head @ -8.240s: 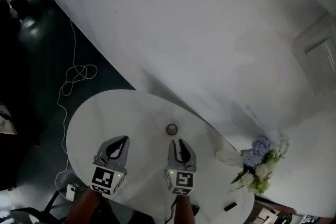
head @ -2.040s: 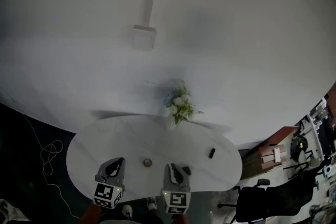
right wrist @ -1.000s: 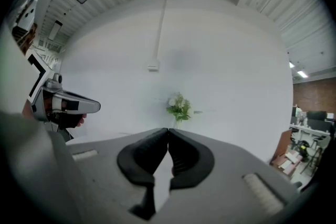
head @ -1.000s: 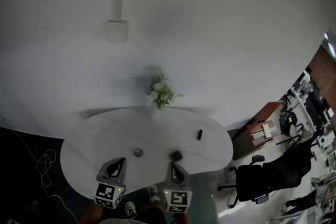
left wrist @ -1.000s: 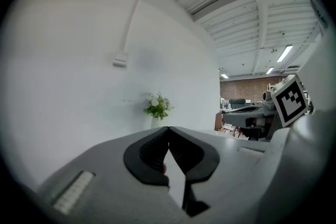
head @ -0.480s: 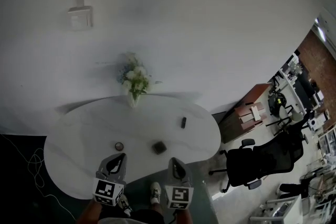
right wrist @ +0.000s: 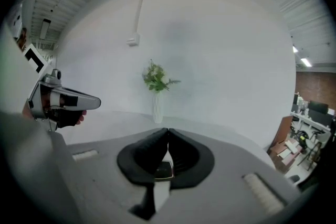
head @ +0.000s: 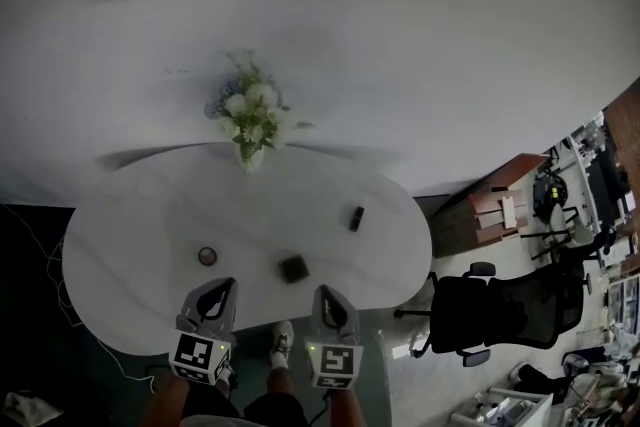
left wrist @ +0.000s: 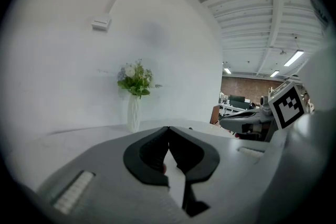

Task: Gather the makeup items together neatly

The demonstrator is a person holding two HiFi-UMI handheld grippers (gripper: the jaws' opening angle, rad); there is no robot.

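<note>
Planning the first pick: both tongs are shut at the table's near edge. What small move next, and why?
Probably open the right tongs and ease them toward the square dark item ahead; they are shut and empty, and it lies apart from the round item and the dark oblong item.

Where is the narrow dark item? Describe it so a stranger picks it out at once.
Start at the white oval table, with the vase of flowers at its far edge. Right of the vase, toward the table's right end, lies the narrow dark item. It is oblong and lies alone, unlike the square dark item and the small round item by the near edge.
</note>
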